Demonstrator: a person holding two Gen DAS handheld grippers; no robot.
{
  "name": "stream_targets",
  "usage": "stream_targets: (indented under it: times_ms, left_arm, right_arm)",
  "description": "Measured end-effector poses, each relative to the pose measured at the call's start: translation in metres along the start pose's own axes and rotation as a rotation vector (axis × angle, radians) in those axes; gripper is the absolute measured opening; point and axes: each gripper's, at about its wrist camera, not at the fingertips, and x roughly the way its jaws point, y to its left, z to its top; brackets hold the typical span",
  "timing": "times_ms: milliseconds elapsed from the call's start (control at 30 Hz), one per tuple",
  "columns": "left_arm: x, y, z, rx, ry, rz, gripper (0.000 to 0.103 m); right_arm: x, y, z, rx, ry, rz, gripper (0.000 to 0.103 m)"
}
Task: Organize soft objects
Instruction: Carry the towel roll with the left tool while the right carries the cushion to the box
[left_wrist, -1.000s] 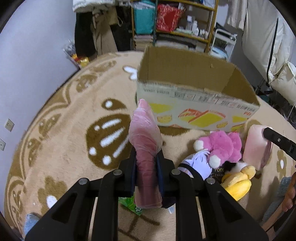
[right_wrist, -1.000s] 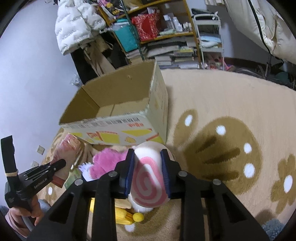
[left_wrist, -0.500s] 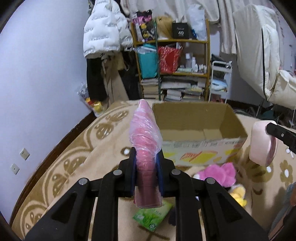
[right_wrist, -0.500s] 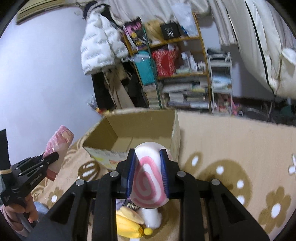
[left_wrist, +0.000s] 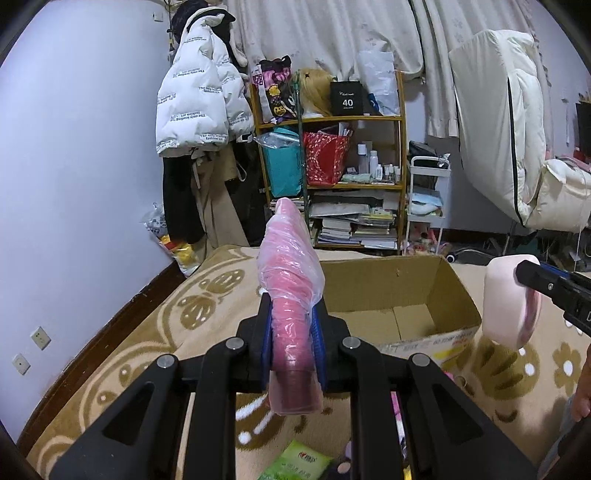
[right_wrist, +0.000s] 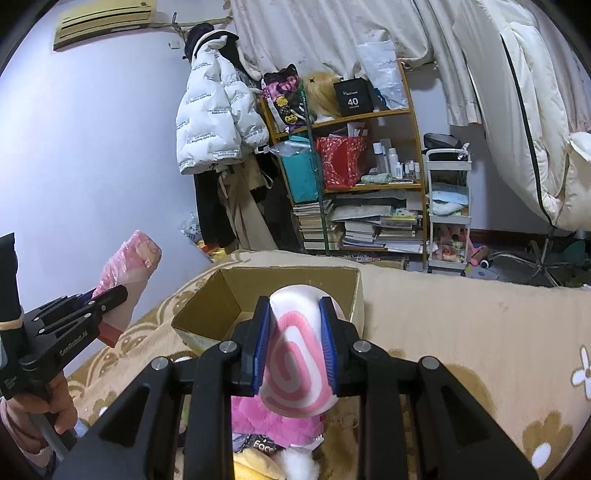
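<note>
The open cardboard box (left_wrist: 399, 295) lies at 12 o'clock, while the left gripper (left_wrist: 291, 328) clamps a plastic-wrapped pink roll (left_wrist: 290, 266) and the right gripper (right_wrist: 295, 343) squeezes a swirl cushion (right_wrist: 295, 354).

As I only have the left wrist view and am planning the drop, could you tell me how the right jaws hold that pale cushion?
Observer: On the right gripper, the jaws press the cushion from both sides; its pink swirl face points back at the camera.
Operator: Thank you. What lies beneath it?
Observer: A pink plush lies on the rug just below it.
Operator: And where is my roll relative to the box?
Observer: From the right wrist, the roll appears left of the box, not over its opening.
</note>
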Motion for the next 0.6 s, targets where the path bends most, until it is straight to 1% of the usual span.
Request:
stream_targets:
  times_ms: [300,467,600]
  left_arm:
    - [0.025,-0.007,0.004,0.020,0.012,-0.025,0.018]
    - [0.042,-0.007,0.002,0.023,0.035,-0.048,0.018]
    - [0.057,-0.012,-0.001,0.041,0.044,-0.049,0.018]
  right_arm:
    - [0.020,0.010,0.011,-0.047,-0.026,0.027,0.027]
    - [0.037,0.004,0.017,-0.028,-0.026,0.033,0.027]
    - [0.048,-0.003,0.020,-0.012,-0.022,0.033,0.027]
